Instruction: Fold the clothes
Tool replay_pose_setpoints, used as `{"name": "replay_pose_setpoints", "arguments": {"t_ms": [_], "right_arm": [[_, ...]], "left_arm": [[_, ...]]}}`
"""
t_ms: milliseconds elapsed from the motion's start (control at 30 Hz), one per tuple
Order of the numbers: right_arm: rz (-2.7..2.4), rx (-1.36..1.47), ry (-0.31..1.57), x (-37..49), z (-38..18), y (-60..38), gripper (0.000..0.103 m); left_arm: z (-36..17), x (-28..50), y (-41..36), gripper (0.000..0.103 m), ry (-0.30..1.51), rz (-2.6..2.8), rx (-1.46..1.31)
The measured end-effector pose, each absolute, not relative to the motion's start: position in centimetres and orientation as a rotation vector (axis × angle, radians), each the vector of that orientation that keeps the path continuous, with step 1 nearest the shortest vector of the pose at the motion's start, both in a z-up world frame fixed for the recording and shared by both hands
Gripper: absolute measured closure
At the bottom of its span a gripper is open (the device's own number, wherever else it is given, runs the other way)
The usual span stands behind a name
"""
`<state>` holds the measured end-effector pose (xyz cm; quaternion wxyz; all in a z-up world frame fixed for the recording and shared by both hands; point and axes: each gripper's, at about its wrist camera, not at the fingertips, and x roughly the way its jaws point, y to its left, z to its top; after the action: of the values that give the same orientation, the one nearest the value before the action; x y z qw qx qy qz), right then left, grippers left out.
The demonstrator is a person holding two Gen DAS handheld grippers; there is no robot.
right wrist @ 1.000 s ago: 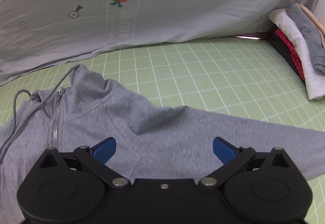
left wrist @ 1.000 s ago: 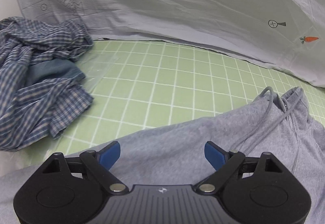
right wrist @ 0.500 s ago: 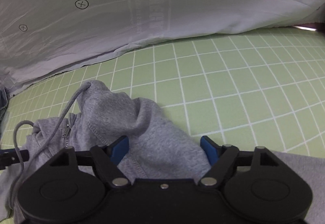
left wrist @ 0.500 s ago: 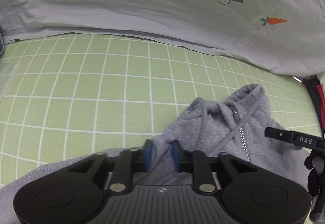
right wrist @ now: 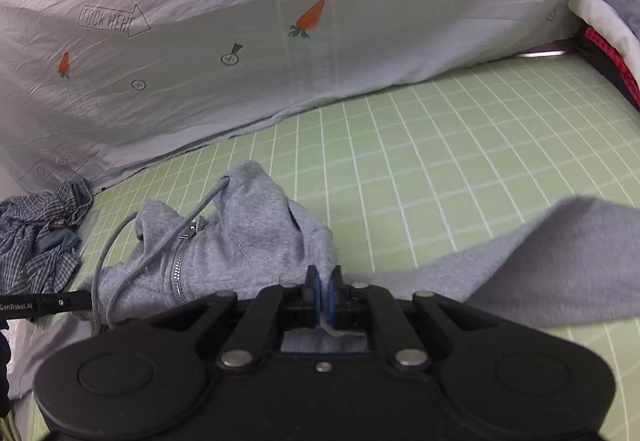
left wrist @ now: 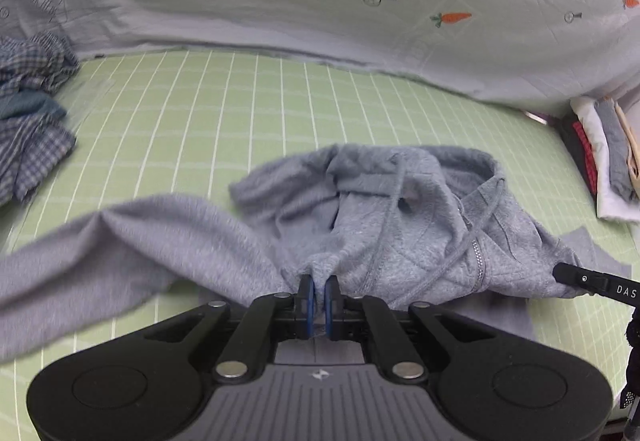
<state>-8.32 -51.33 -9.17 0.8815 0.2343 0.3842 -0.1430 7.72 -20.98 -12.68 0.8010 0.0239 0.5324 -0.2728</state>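
A grey zip hoodie (left wrist: 400, 233) with drawstrings lies bunched on the green grid mat (left wrist: 224, 121). My left gripper (left wrist: 319, 299) is shut on a pinch of its fabric near the left shoulder; one sleeve (left wrist: 120, 241) trails left, blurred. In the right wrist view my right gripper (right wrist: 325, 295) is shut on the hoodie (right wrist: 248, 233) near the right shoulder; the other sleeve (right wrist: 560, 261) stretches right. The hood and zipper (right wrist: 178, 269) sit between the grippers. The body below is hidden by the grippers.
A crumpled blue checked shirt (left wrist: 32, 113) lies at the mat's left edge, also in the right wrist view (right wrist: 36, 241). A stack of folded clothes (left wrist: 600, 161) sits at the right edge. A grey printed sheet (left wrist: 320, 1) hangs behind the mat.
Both grippers went from open over the flat hoodie to shut on its shoulders. They have pulled back and lifted, bunching the hood and dragging the sleeves.
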Motion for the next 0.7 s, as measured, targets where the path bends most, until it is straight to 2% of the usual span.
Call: {"name": "replay_pose_setpoints", "arguments": {"t_ms": [167,267,300,333,400,467,500,533,600,700], "right_arm": [[-0.293,0.542,0.949,-14.1,-13.3,-48.6,0.099],[-0.301,0.522,0.989,-15.2,-14.2,-47.8,0.096],[-0.307,0.503,0.989,-15.3,-13.9,-47.6,0.088],[-0.314,0.480,0.984,-15.2,-13.5,-47.5,0.076],[-0.332,0.438,0.972,-15.0,-12.8,-47.3,0.058],[-0.345,0.428,0.943,-14.5,-11.9,-47.7,0.053],[-0.352,0.425,0.928,-14.2,-11.5,-47.9,0.045],[-0.358,0.427,0.911,-14.0,-11.1,-48.1,0.037],[-0.360,0.438,0.877,-13.2,-10.3,-48.5,0.031],[-0.342,0.447,0.845,-11.1,-9.6,-48.7,0.026]], "left_arm": [[-14.2,1.9,-17.5,0.097,1.224,-0.544,0.038],[-13.7,0.7,-16.6,0.091,1.212,-0.513,0.018],[-13.3,0.8,-16.6,0.083,1.197,-0.502,0.009],[-12.9,0.9,-16.6,0.078,1.182,-0.491,0.001],[-12.1,1.0,-16.5,0.055,1.151,-0.468,-0.017],[-11.0,1.4,-16.5,0.044,1.113,-0.457,-0.050],[-10.4,1.7,-16.7,0.039,1.095,-0.454,-0.071],[-9.9,2.0,-16.8,0.037,1.076,-0.450,-0.092],[-9.2,2.6,-17.3,0.032,1.055,-0.448,-0.128],[-9.6,4.1,-18.6,0.031,1.075,-0.449,-0.147]]}}
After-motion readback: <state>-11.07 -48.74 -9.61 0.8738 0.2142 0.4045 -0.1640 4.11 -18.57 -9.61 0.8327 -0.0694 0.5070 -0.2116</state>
